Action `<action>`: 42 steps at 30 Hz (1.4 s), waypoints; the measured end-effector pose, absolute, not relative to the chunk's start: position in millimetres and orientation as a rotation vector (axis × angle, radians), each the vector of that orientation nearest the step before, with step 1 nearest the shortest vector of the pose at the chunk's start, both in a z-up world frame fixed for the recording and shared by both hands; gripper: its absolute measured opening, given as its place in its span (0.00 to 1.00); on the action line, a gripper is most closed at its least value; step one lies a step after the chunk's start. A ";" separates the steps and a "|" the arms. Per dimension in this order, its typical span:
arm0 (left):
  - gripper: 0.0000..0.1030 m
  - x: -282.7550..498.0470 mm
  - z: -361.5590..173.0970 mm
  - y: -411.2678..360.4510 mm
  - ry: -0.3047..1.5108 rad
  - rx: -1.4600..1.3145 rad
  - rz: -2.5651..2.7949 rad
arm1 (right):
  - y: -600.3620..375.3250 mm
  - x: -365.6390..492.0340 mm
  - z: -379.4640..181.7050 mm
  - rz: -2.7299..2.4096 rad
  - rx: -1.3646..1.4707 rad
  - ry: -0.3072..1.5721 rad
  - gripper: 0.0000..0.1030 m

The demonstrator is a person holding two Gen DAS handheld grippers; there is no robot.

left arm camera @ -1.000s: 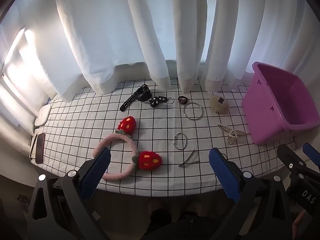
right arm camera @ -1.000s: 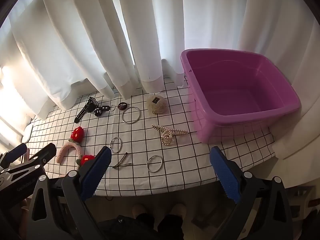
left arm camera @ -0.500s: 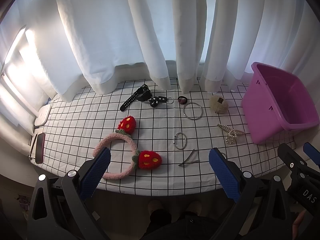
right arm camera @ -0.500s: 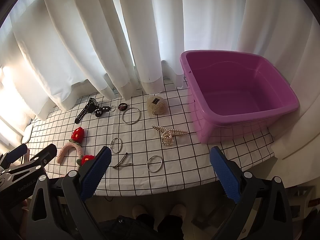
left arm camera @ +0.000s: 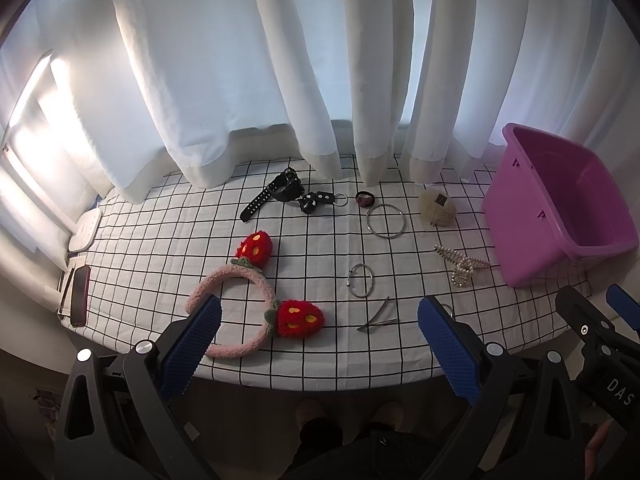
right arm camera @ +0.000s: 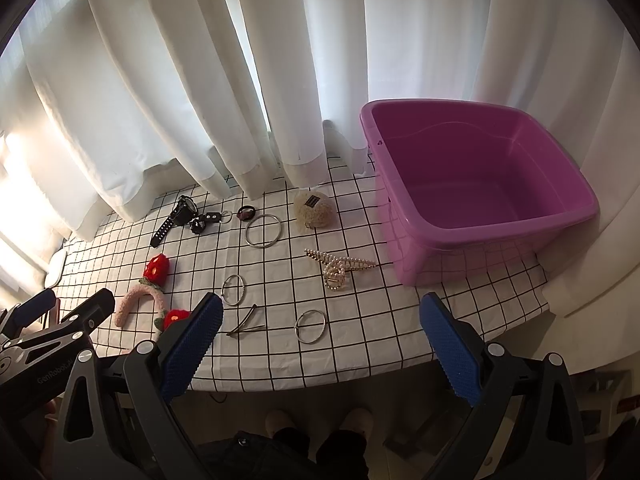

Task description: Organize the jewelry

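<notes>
So I'm holding both grippers back off the near edge of the table, hovering with nothing in them: the left gripper is sitting with its blue fingers spread wide, and the right gripper is doing the same, fingers fully released. Closest to me I'm seeing the pink strawberry headband lying flat on the checked cloth, a bent hairpin just right of it, and a small silver ring near the edge, which is only showing clearly in the right view. A bit further in, a silver bangle is lying near the middle, with the pearl hair claw off to the right of it. Past that, the row near the curtain is going left to right: black watch, key fob, a dark hair tie, the big silver hoop and a beige fuzzy scrunchie. The purple bin is sitting on the table's right side, well apart from most of the jewelry, the hair claw lying nearest to it.
</notes>
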State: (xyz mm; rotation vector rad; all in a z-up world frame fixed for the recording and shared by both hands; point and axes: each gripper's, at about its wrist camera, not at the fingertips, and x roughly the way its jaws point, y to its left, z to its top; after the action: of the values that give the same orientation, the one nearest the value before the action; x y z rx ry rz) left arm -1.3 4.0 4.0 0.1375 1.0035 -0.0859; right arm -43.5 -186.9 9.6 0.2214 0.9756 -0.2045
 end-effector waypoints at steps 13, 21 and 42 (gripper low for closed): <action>0.94 -2.7 3.6 5.0 1.003 0.137 -0.087 | -185.9 -44.3 10.6 -0.206 0.224 0.971 0.91; 0.94 -3.3 3.1 5.3 1.003 0.136 -0.088 | -183.7 -43.8 10.7 -0.201 0.226 0.971 0.91; 0.94 12.3 -92.6 92.9 1.189 -0.048 0.066 | -181.9 -38.4 -72.9 -0.085 0.235 1.072 0.91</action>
State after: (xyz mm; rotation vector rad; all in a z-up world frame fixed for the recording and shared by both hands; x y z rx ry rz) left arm 12.3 92.9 -92.6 -0.0481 1.1894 0.0662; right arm -38.4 -181.9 -72.9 0.2346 1.0718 -0.0848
